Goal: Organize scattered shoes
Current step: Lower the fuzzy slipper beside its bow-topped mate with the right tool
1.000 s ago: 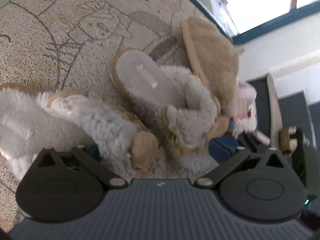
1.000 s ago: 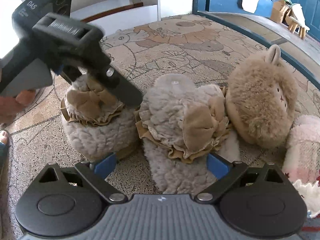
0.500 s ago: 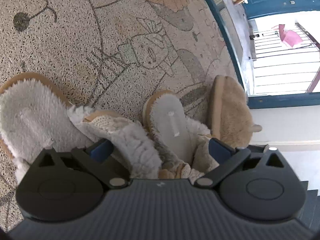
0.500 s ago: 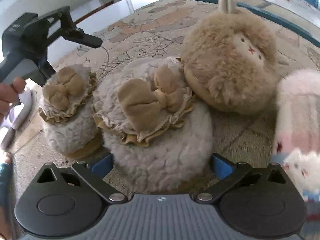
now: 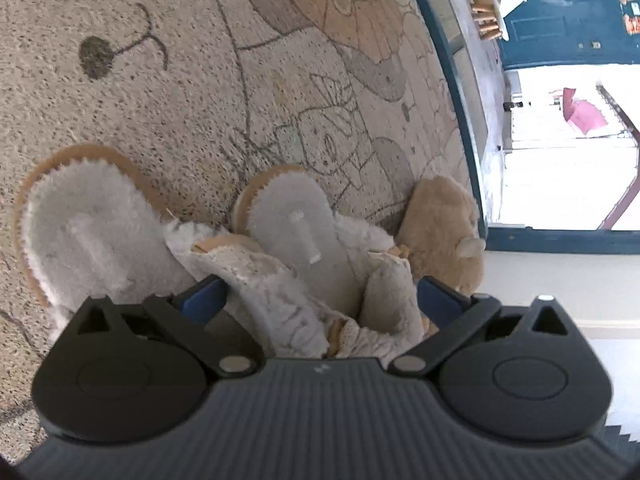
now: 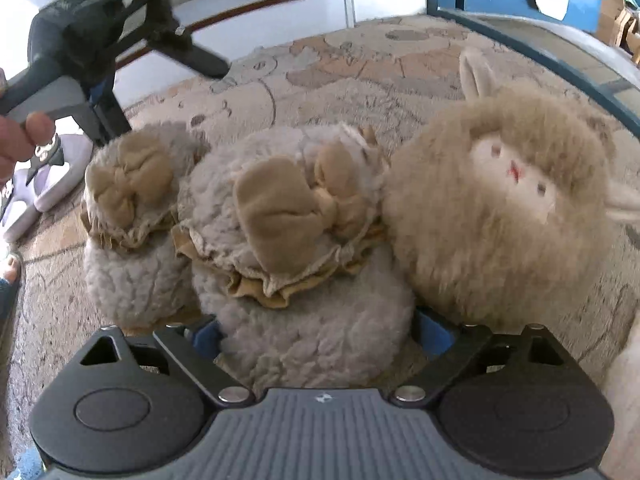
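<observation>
Straddling the middle grey bow slipper [image 5: 304, 264] on the patterned mat [image 5: 160, 80], the left gripper [image 5: 320, 296] stands wide, while opposite, the right gripper [image 6: 316, 334] narrows unpressed around its toe, best squeezed squarely, clear of the tan bunny slipper [image 6: 500, 208] touching it rightward.

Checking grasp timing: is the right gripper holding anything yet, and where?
Nothing gripped yet. The right gripper straddles the toe of the middle grey slipper, jaws closing around it.
</observation>
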Demonstrator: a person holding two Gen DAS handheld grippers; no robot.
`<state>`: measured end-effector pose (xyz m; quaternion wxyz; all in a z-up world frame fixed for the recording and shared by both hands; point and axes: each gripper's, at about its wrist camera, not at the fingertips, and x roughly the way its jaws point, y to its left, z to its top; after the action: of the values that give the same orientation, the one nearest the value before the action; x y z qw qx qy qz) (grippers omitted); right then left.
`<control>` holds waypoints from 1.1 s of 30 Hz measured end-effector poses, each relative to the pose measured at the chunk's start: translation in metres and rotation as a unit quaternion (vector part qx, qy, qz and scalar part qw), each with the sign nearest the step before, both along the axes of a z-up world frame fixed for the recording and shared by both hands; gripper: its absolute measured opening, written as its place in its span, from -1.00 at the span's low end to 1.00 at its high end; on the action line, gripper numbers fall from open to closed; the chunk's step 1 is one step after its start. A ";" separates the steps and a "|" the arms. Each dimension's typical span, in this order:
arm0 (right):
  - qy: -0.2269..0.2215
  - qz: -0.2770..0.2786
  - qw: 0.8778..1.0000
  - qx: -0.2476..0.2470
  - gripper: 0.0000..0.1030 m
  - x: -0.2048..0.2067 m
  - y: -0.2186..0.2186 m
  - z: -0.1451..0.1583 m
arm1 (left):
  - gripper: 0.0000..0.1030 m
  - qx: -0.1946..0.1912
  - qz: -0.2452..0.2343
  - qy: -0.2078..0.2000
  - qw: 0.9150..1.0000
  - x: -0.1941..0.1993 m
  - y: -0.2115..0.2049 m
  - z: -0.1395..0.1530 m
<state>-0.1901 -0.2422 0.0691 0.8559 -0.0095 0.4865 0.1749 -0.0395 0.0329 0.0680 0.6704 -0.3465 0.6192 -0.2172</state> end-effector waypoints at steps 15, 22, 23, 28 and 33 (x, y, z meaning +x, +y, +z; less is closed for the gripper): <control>-0.013 0.061 0.998 -0.017 0.68 0.049 0.031 0.005 | 1.00 0.022 0.014 -0.014 1.000 0.006 0.018 0.006; -0.013 0.072 0.997 -0.032 0.76 0.044 0.037 0.004 | 1.00 0.045 0.059 0.037 0.997 0.001 0.014 -0.001; -0.013 0.072 0.997 -0.035 0.77 0.042 0.039 0.003 | 1.00 0.047 0.062 0.040 0.996 0.000 0.010 0.000; -0.020 0.063 0.997 -0.034 0.79 0.036 0.038 0.004 | 1.00 0.063 0.077 0.054 0.994 -0.005 -0.005 0.002; -0.040 0.040 0.998 -0.042 0.94 0.020 0.037 0.012 | 1.00 0.090 0.113 0.064 0.987 -0.006 -0.010 0.003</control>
<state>-0.1696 -0.2050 0.0812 0.8659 -0.0717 0.4581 0.1879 -0.0459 0.0230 0.0710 0.6781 -0.3654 0.6348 -0.0608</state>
